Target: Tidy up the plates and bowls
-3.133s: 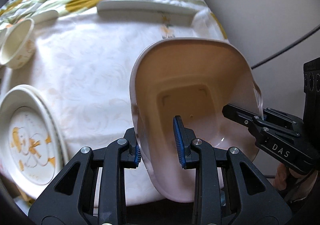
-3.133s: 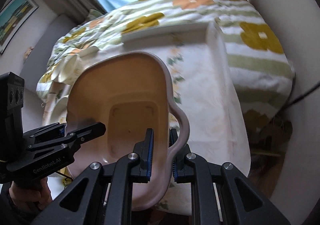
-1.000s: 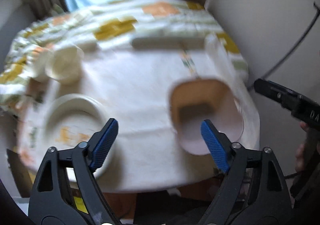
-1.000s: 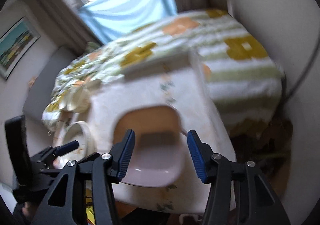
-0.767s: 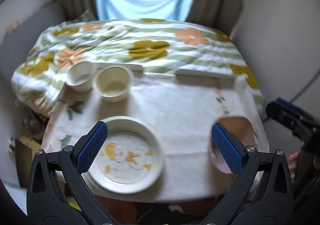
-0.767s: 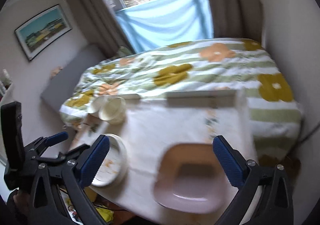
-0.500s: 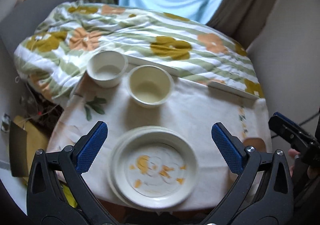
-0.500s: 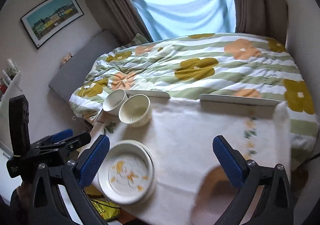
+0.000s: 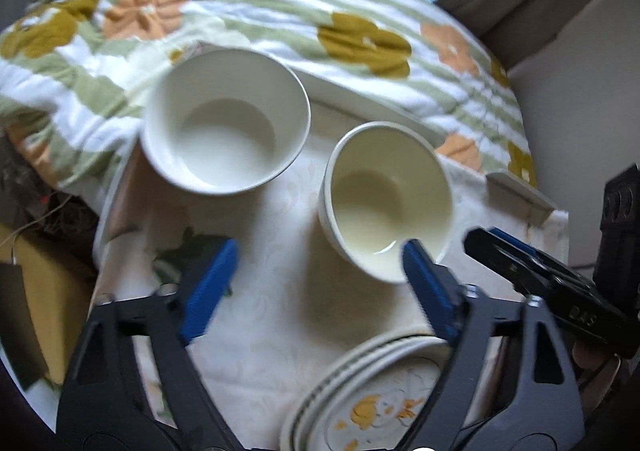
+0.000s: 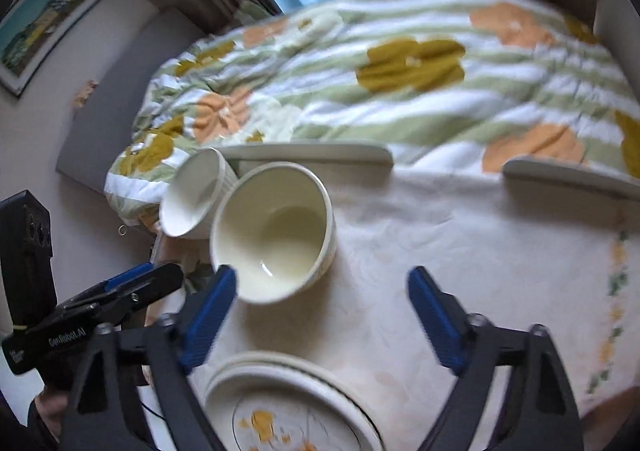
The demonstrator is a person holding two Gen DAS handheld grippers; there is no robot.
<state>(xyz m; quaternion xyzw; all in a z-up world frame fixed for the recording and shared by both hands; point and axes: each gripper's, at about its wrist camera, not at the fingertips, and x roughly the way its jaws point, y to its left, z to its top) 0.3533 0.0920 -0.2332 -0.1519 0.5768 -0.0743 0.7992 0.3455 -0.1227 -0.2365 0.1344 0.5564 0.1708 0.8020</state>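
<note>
Two pairs of tongs hang over the counter [image 10: 460,235], and both are closing with nothing between their blue pads. The left tongs [image 9: 316,283] frame bare cloth, the right pad just in front of the cream bowl's [image 9: 386,201] near rim. The right tongs [image 10: 320,311] also straddle cloth, the left pad overlapping that same bowl's near edge in the picture; whether it touches cannot be told.

Nearest, at the counter's front edge, sits a stack of plates [image 10: 288,407], white with a dark rim line and orange markings on the top one. Beyond it stands the cream bowl, deep, round and empty, with a faint pattern on its outer wall. Just past it on the left is the white bowl [image 9: 226,121], slightly wider-mouthed, ribbed outside, close beside the cream one near the far left corner. Behind the counter lies a bed with a flowered quilt [image 10: 400,63].

These bowls look like glazed ceramic: stiff, fairly heavy, slick and chippable. A pinch across the rim, one pad inside and one outside, seems the surest hold; nesting one into the other wants a slow, level descent.
</note>
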